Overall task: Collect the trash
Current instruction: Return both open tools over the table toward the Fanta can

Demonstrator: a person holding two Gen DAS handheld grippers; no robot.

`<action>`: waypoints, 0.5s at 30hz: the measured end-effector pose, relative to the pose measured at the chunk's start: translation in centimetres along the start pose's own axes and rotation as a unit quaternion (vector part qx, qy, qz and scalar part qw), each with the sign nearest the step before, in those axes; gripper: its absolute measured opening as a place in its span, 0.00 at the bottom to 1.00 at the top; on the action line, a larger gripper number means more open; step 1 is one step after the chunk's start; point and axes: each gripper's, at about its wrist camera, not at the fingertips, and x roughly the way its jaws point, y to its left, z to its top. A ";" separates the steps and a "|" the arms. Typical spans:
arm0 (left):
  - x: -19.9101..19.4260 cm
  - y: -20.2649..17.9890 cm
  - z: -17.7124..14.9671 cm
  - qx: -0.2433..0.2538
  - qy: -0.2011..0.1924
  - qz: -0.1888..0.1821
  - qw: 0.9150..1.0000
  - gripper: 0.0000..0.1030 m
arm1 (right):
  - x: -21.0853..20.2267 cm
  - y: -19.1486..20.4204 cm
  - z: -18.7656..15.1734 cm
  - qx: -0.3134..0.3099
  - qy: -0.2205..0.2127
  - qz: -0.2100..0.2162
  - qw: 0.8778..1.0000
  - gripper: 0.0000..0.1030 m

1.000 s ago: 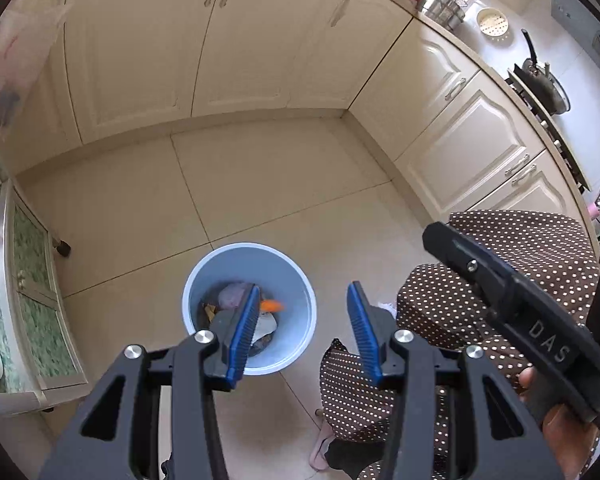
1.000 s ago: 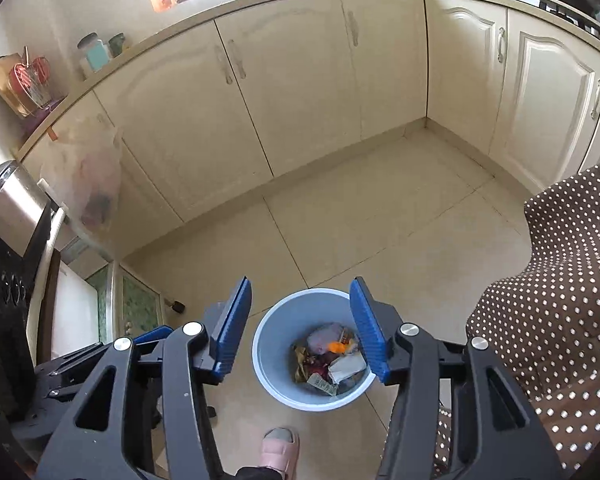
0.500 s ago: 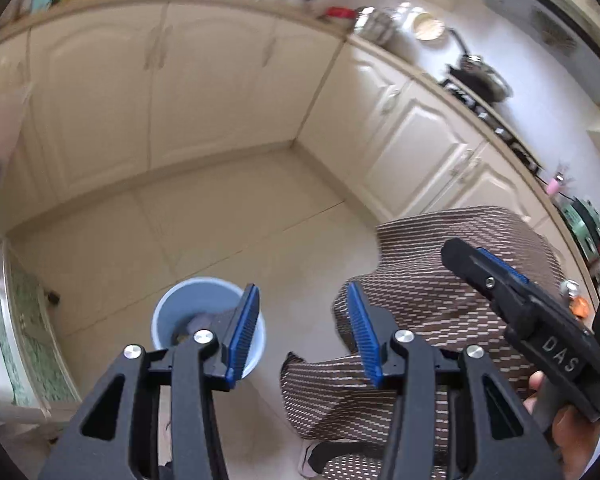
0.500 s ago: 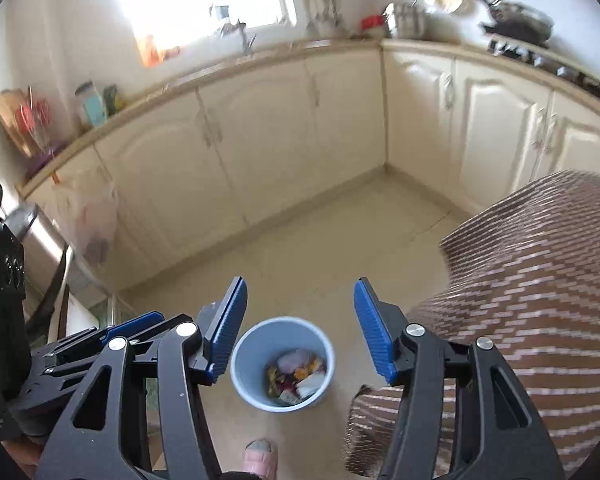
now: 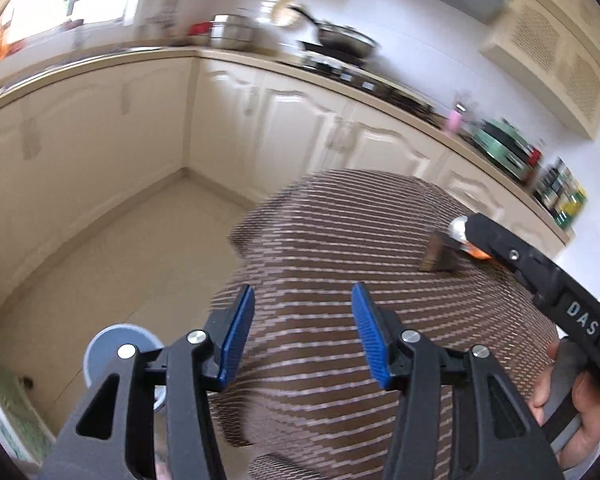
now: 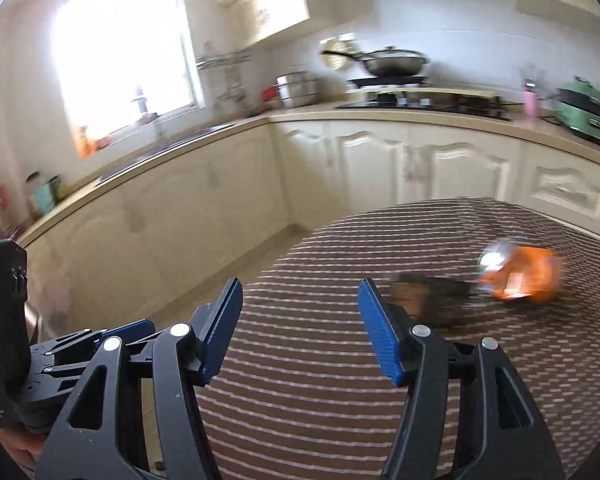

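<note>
Left wrist: my left gripper (image 5: 303, 330) hangs empty, its jaws just widened, over the tablecloth (image 5: 340, 240); the bin (image 5: 116, 344) sits below.

Right wrist: my right gripper (image 6: 300, 322), likewise empty and just widened, faces an orange wrapper (image 6: 520, 276) — probably light and crinkly; I'd pinch an edge.

Both views are smeared by motion. On the table (image 6: 340, 420), near its far right edge, an orange thing (image 6: 520, 276) is too blurred to name, and so is the dark lump (image 6: 432, 296) just beside it. In the left view the right gripper (image 5: 500, 240) covers most of the orange thing. The bin (image 5: 112, 344) is half hidden behind the left gripper (image 5: 302, 336), its contents unseen. Counter (image 6: 420, 120) items blur together.
</note>
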 end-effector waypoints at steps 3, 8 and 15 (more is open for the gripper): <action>1.8 -4.2 0.2 0.040 0.011 -0.019 0.999 0.50 | -1.5 -4.4 0.0 0.022 -0.007 -0.026 0.999 0.56; 6.2 -10.8 0.4 0.117 0.048 -0.035 0.991 0.51 | -2.8 -10.3 -0.7 0.061 -0.012 -0.067 0.996 0.58; 10.7 -13.8 1.0 0.143 0.079 -0.030 0.986 0.53 | -2.9 -15.5 -1.5 0.100 0.000 -0.106 0.989 0.60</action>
